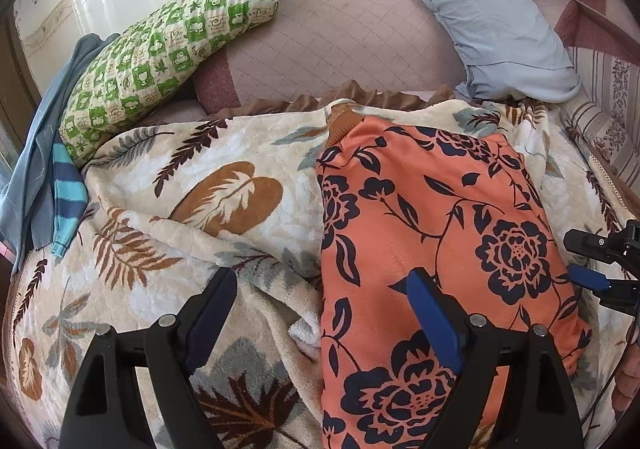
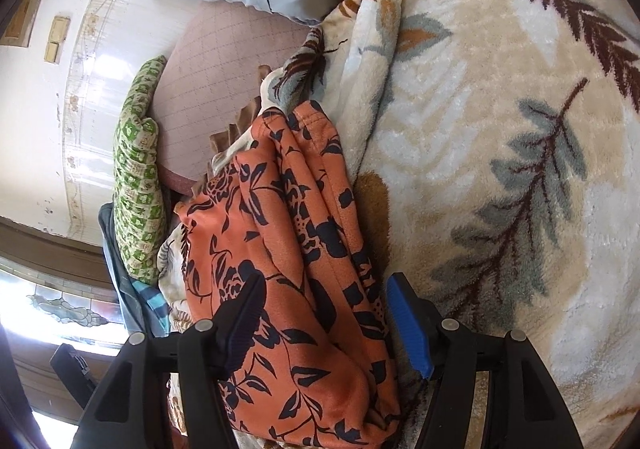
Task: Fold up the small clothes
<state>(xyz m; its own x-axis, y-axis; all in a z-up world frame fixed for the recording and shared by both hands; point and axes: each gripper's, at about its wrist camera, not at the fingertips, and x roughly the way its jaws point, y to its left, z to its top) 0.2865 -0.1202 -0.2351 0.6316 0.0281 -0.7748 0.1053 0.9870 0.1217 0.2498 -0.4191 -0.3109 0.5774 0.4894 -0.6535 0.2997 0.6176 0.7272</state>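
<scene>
An orange garment with dark blue flowers [image 1: 436,217] lies folded on a cream blanket with a leaf pattern [image 1: 192,185]. My left gripper [image 1: 322,275] stands open just above it. Its blue-padded finger is over the garment, its dark finger is over the blanket, and the garment's left edge lies between them. My right gripper [image 1: 570,257] shows at the garment's right side. In the right wrist view the layered garment [image 2: 304,233] lies between the fingers of my right gripper [image 2: 324,285]. Those jaws are opening, and the blue pad [image 2: 408,325] stands just clear of the cloth.
A green checked pillow [image 1: 168,49], a pink quilted cushion [image 1: 336,45] and a light blue pillow [image 1: 488,13] lie behind the garment against a white wall. Blue and striped cloths [image 1: 64,189] hang at the far left. A hand [image 1: 630,377] shows at the right edge.
</scene>
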